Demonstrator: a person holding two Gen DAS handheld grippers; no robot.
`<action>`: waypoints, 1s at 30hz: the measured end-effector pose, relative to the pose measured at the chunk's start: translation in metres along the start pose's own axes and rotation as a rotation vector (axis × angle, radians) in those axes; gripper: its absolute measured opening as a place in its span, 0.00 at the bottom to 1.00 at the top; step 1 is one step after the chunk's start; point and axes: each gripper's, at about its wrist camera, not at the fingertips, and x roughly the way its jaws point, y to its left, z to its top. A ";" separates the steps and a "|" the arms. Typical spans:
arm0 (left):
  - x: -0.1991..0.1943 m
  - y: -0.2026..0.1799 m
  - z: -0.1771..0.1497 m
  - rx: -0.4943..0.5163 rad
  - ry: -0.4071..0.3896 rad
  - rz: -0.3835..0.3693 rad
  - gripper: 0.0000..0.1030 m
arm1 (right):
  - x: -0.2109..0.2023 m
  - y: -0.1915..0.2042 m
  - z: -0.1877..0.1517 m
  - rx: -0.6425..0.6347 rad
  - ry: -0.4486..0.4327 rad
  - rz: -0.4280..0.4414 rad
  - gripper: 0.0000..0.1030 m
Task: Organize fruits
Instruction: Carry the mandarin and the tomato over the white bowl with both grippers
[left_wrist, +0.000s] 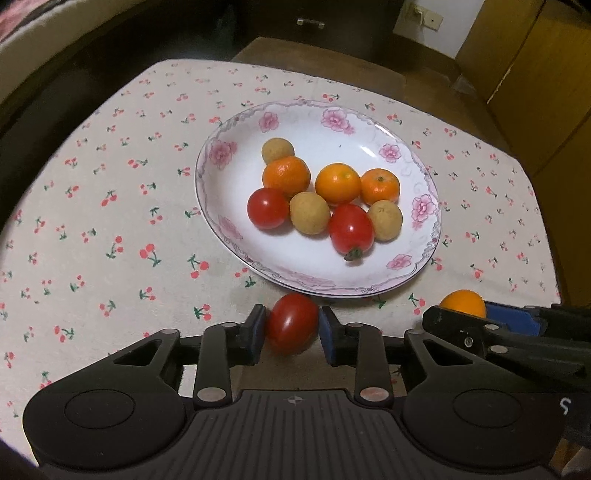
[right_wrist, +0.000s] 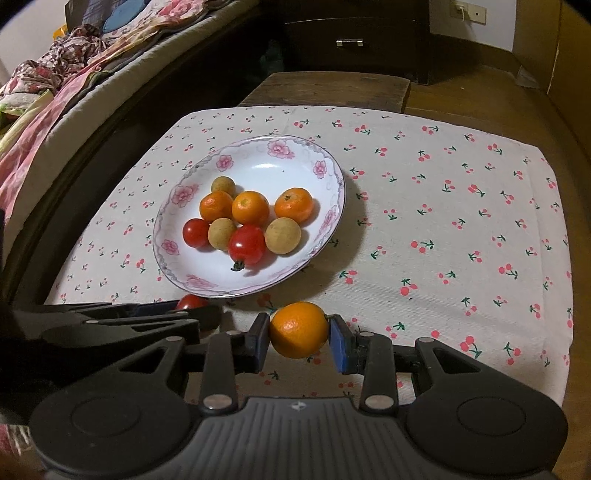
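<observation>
Left gripper (left_wrist: 292, 326) was clamped on a tomato (left_wrist: 292, 324); right gripper (right_wrist: 299, 341) was clamped on an orange (right_wrist: 298, 329), both just short of the plate (left_wrist: 236, 133).

Cherry-print tablecloth (right_wrist: 443, 206), perhaps bedding (right_wrist: 74, 66)

Dim warm light; fisheye-bent edges; dark corners.

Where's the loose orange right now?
The orange sits between the right gripper jaws, just off the plate near rim, right of the tomato.
</observation>
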 end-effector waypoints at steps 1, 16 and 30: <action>0.000 0.000 0.000 0.003 -0.002 0.002 0.36 | 0.001 0.000 0.000 0.000 0.001 -0.001 0.34; -0.028 0.005 -0.003 0.019 -0.058 -0.020 0.35 | 0.000 0.011 0.002 -0.028 -0.011 0.005 0.34; -0.033 0.004 0.010 0.007 -0.081 -0.032 0.33 | 0.001 0.017 0.018 -0.040 -0.030 0.006 0.34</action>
